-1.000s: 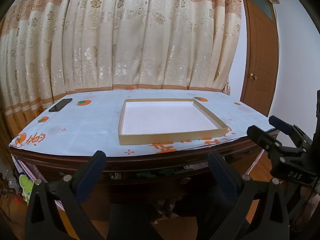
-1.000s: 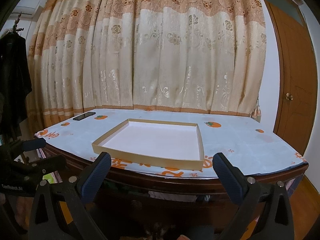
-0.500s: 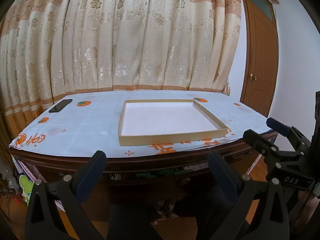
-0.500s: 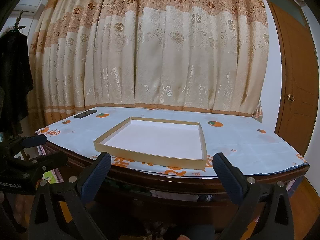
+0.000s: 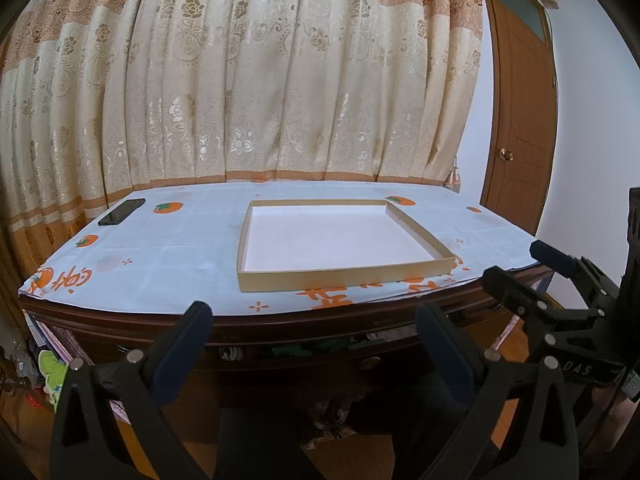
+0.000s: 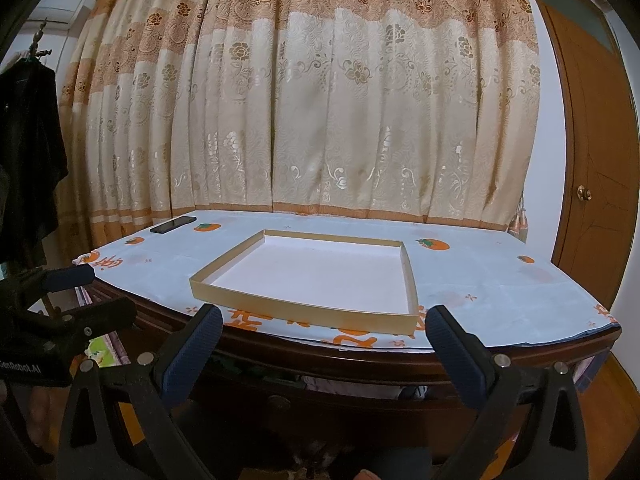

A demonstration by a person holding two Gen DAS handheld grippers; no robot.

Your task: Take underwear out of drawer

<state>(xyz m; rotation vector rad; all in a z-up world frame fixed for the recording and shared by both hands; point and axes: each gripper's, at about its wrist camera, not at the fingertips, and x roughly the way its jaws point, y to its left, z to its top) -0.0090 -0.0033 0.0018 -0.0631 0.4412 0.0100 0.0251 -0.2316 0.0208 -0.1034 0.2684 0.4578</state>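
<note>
Basically both tongs, left and right, sit spread wide and empty, having barely drifted in the last second. Drawer under the bench edge is ajar; clothes visible inside, underwear not distinguishable. Reach hasn't started.

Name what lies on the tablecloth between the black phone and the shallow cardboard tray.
Nothing stands there: between the phone and the tray is bare tablecloth, with only a printed orange persimmon beside the phone. Both wrist views show this.
</note>
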